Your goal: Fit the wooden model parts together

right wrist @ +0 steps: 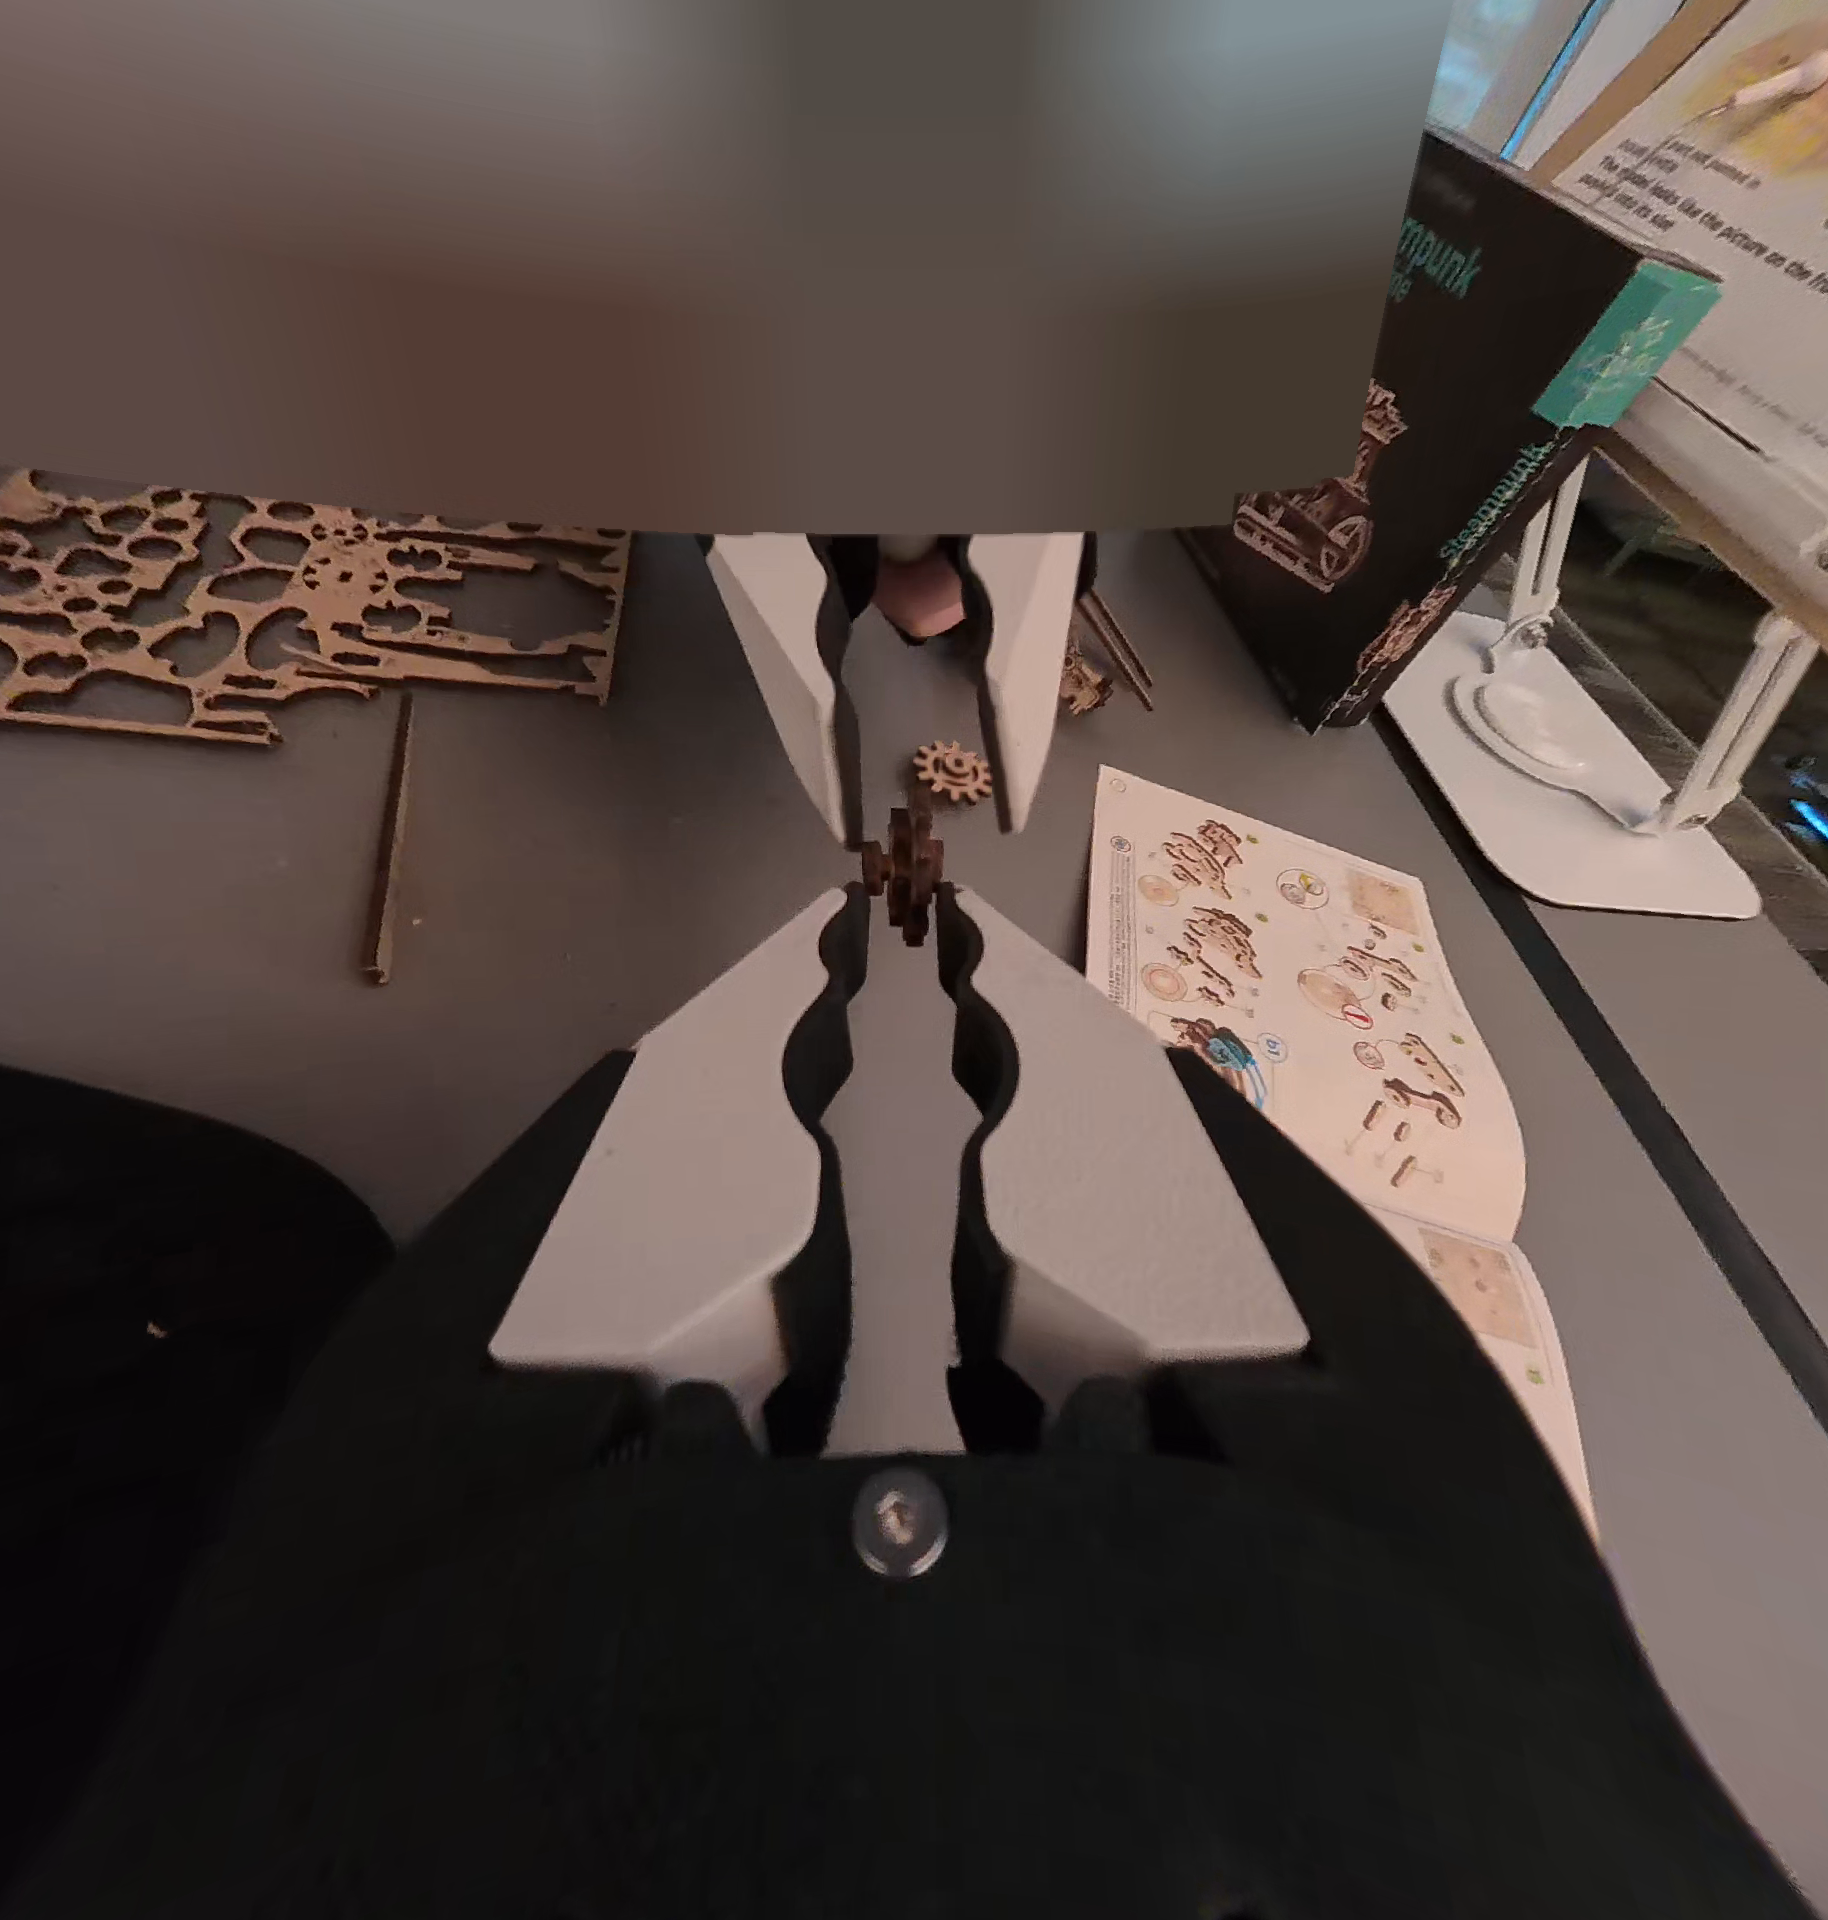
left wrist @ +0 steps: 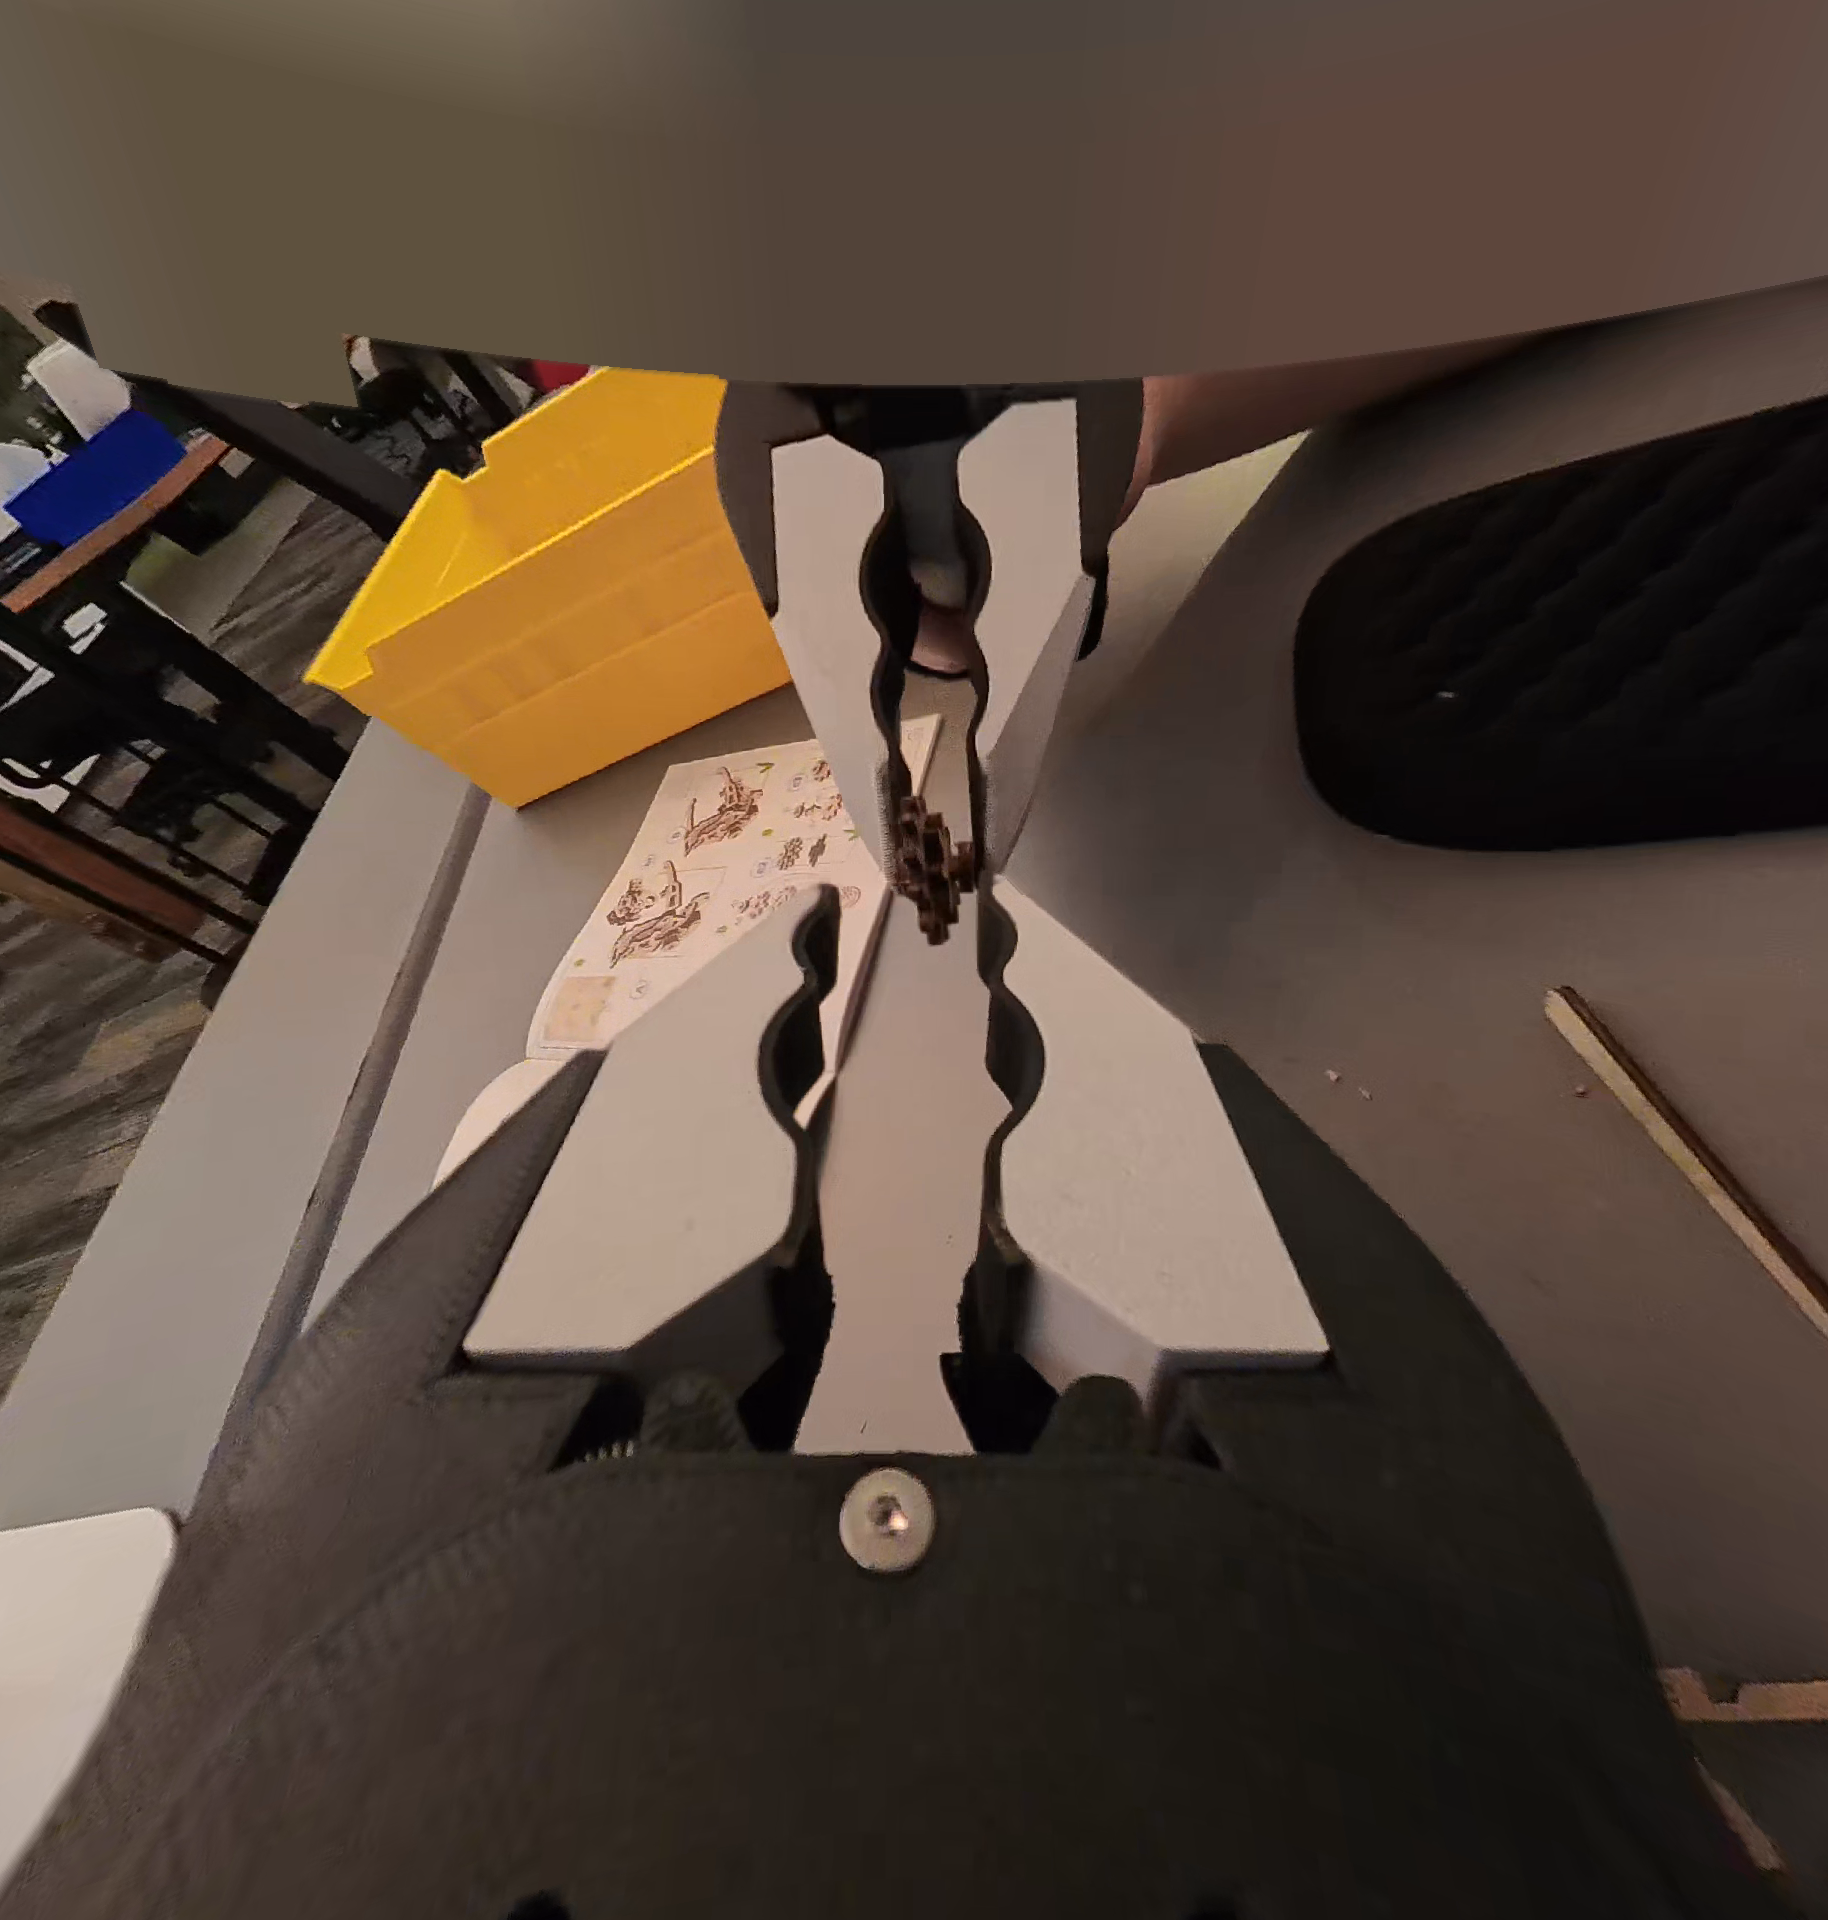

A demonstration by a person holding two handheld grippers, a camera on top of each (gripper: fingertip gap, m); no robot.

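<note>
From the left wrist view, the left tool (left wrist: 905,914) reaches forward with its two fingers set a narrow way apart, and nothing sits between their tips. Facing it from the far side, the right tool (left wrist: 936,831) points back toward the camera with its tips pinched on a small dark wooden gear piece (left wrist: 931,868), which hangs in the air above the grey bench (left wrist: 1409,935), just beyond the left tool's tips. Under the gap lies a printed instruction sheet (left wrist: 681,883), and behind that a yellow bin (left wrist: 567,623) stands at the bench's far left. A black padded mat (left wrist: 1616,623) lies to the right, with a thin wooden strip (left wrist: 1710,1174) nearer the camera.

From the right wrist view, the right tool (right wrist: 902,899) grips the same wooden gear piece (right wrist: 902,873) at its fingertips, jaws drawn in close around it. The left tool (right wrist: 925,821) faces it (seen here from its front), fingers narrowly parted, one tip just beside the piece; whether it touches cannot be told. A loose pale gear (right wrist: 954,771) rests on the bench (right wrist: 577,935) behind them. To the left lies a punched-out wooden sheet (right wrist: 266,613) and a thin stick (right wrist: 390,842); to the right, the instruction sheet (right wrist: 1284,997), a dark model box (right wrist: 1429,468) standing upright, and a white stand (right wrist: 1575,748).
</note>
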